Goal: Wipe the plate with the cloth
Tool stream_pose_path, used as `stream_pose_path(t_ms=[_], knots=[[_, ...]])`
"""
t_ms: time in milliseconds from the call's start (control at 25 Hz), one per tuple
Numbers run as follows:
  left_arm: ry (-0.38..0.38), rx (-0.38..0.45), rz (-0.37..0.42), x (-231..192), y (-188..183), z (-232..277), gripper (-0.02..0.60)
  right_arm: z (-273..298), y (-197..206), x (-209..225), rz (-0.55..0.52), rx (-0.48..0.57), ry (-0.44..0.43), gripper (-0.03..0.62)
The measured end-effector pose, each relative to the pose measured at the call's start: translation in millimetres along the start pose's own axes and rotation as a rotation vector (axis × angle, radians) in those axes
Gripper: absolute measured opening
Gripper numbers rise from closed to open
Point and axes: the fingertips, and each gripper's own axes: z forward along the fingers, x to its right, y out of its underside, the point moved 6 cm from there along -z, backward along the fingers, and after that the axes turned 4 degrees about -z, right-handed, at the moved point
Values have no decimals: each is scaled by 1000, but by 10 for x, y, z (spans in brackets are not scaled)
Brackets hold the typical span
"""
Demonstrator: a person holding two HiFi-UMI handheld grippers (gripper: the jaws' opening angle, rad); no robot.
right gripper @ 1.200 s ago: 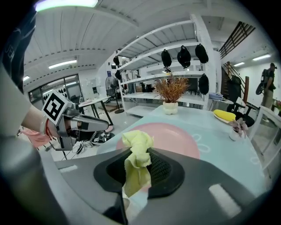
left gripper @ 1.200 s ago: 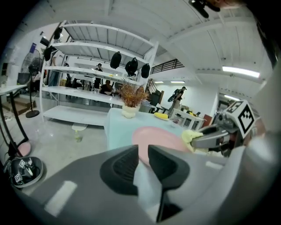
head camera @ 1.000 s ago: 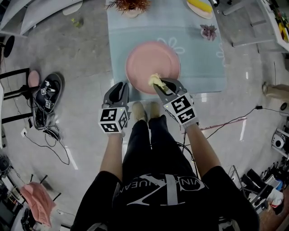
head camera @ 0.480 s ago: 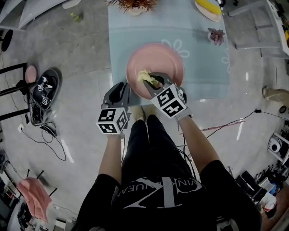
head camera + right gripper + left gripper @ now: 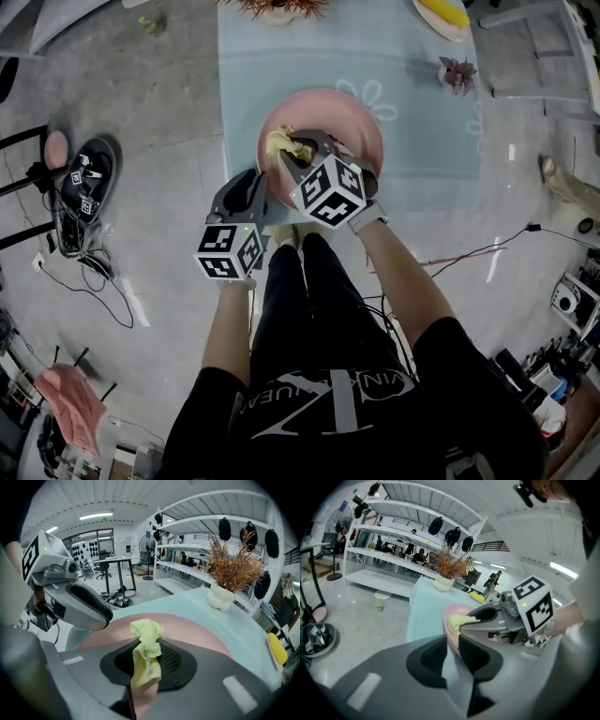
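change since earlier frames: right claw (image 5: 292, 150) with the cloth (image 5: 279, 142) has travelled from the near-right rim of the plate (image 5: 354, 117) to its left part; left claw (image 5: 253, 187) has stayed off the near-left rim.

left claw: grey moulded shell, dark ribbed pads, jaws a narrow slit apart, nothing between them; the plate rim is just beyond the tips.

cloth: pale yellow, soft, crumpled into a wad, pinched between the closed jaws of the right claw and pressed on the plate's left part.

right claw: same grey shell, white cube with black square markers (image 5: 328, 192) behind it.

plate: pink, round, shallow, smooth and matt, lying flat on the bench (image 5: 427, 150).

bench: pale teal covering with a white flower outline.
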Motion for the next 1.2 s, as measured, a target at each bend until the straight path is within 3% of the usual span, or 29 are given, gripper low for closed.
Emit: stream_pose_path(t_ms=[480, 880, 1200], knots=[[-38, -24, -2, 43, -22, 61, 0, 84, 14, 390, -117, -56, 76, 84], [-42, -37, -21, 51, -24, 34, 0, -207, 408, 650, -25, -173, 249, 83], [-32, -24, -63, 38, -8, 26, 0, -443, 689, 560, 45, -220, 281, 81]])
